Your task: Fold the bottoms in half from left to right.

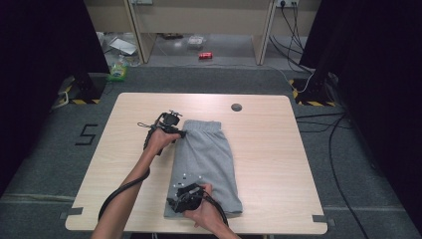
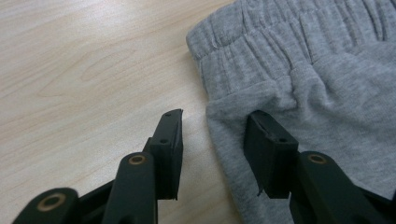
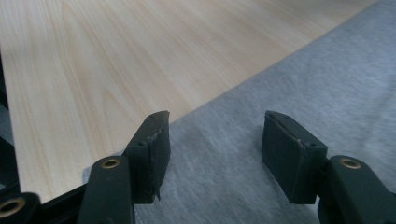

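Observation:
Grey shorts lie folded lengthwise on the wooden table, waistband at the far end. My left gripper is at the waistband's left edge. In the left gripper view it stands open, one jaw over bare wood and the other over the cloth, so the shorts' side edge runs between them. My right gripper is low at the near left corner of the shorts. It is open just above the grey fabric, close to the edge where cloth meets wood, with nothing pinched.
A round cable hole sits near the table's far edge. Bare wood lies left and right of the shorts. Beyond the table, the floor holds a red can, a green item and cables at the right.

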